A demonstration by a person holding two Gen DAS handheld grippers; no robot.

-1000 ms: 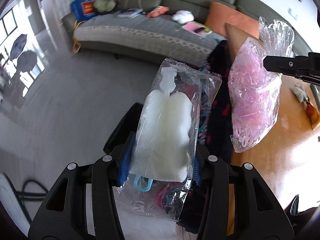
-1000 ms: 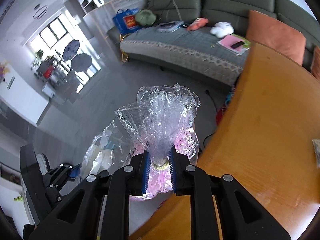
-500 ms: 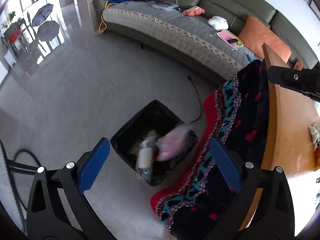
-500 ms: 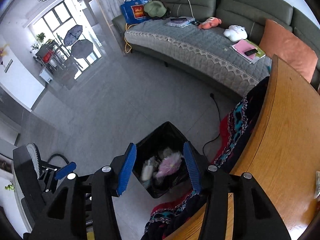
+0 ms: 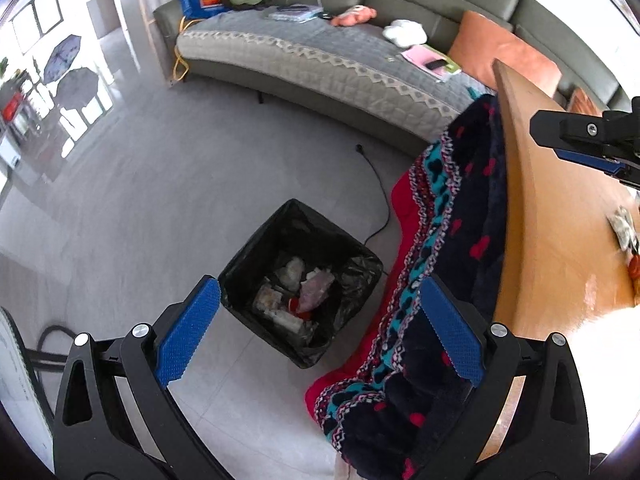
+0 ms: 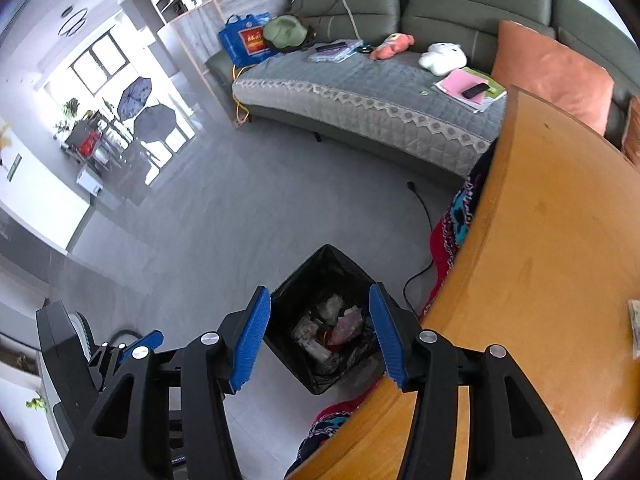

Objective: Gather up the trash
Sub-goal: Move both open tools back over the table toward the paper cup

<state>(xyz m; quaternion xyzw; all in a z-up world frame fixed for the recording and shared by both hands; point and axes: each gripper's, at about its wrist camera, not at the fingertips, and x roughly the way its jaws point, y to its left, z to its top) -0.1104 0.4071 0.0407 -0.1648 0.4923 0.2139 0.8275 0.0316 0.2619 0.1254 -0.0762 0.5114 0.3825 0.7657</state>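
Observation:
A black-lined trash bin (image 5: 356, 258) stands on the grey floor beside the table; it also shows in the right wrist view (image 6: 294, 294). Inside lie a pink plastic bag (image 5: 317, 290) and clear and white packets (image 5: 294, 272); the pink bag shows too in the right wrist view (image 6: 347, 328). My left gripper (image 5: 316, 334) is open and empty above the bin. My right gripper (image 6: 320, 334) is open and empty above it too; its fingers (image 5: 576, 140) show at the left view's right edge. More wrappers (image 5: 624, 226) lie on the wooden table (image 5: 560, 240).
A patterned red, navy and teal blanket (image 5: 436, 280) hangs off the table edge next to the bin. A black cable (image 5: 376, 192) runs across the floor. A grey sofa (image 6: 380, 108) with cushions, toys and papers stands behind.
Both grippers opened and dropped their loads: the clear packet from the left and the pink bag from the right fell into the bin, where they now lie.

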